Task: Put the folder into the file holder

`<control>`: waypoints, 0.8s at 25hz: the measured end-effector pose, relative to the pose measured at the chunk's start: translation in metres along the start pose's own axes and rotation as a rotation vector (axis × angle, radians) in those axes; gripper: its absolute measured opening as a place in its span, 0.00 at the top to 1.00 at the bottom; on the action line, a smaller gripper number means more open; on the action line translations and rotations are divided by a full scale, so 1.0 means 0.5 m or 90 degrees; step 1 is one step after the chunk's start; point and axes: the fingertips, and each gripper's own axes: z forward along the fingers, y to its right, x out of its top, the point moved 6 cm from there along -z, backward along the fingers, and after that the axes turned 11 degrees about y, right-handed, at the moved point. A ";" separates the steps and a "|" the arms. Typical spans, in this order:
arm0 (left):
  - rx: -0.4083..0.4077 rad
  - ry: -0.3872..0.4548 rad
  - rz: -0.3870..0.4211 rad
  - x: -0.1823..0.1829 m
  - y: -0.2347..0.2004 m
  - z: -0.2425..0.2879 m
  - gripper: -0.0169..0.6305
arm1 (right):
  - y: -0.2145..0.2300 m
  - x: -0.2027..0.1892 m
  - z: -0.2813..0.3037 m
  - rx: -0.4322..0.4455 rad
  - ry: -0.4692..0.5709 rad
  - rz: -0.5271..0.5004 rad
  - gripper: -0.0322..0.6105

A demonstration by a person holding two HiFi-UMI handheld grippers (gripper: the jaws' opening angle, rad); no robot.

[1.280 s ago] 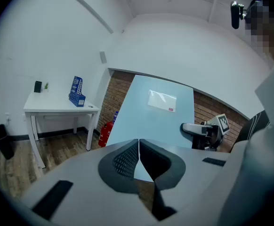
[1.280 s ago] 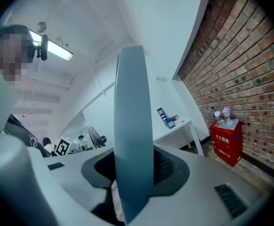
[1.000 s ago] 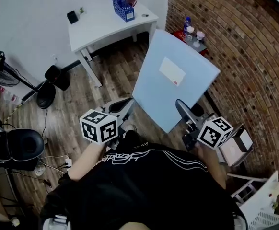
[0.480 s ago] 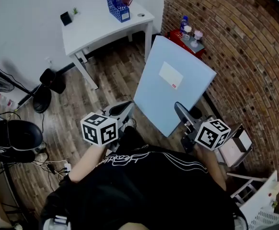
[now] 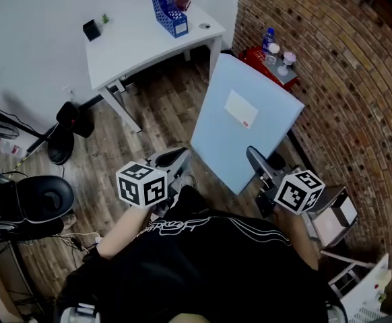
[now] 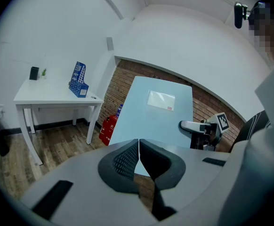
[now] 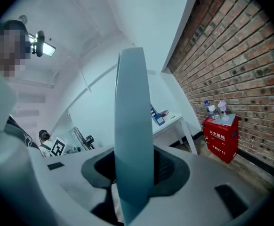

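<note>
While held in mid-air over the wood floor [image 5: 155, 106], tilted with its far corner toward the brick wall [image 5: 357, 79]: pale blue folder [image 5: 250, 143]. Bears a white label [image 5: 240, 108] on the upper face, with a small red mark at one corner; print too small to read. Clamped at the near left corner by the left gripper [image 5: 181, 157], pads closed almost together on the thin edge. Clamped at the near right by the right gripper [image 5: 253, 157], jaws partly apart round the thick rounded edge, pads pressed to both sides. Well apart from the blue file holder [image 5: 169, 7], upright at the far end of a white desk [image 5: 139, 46], with a dark red item [image 5: 183, 3] in its slot. Also on the desk: small black box [image 5: 90, 29], tiny green plant [image 5: 105, 18]. Against the wall beside the desk: red box [image 7: 220, 138], marked in white Chinese characters over the digits 119; bottles [image 7: 215, 110] on top. Black-and-white square markers on each gripper's cube.
</note>
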 end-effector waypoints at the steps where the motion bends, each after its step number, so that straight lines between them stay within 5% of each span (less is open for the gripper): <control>1: -0.001 -0.005 0.000 0.010 -0.017 0.010 0.92 | 0.005 0.000 0.020 -0.003 -0.001 0.003 0.70; 20: -0.020 -0.004 -0.034 0.219 -0.387 0.152 0.92 | 0.054 0.058 0.460 -0.052 -0.017 -0.030 0.70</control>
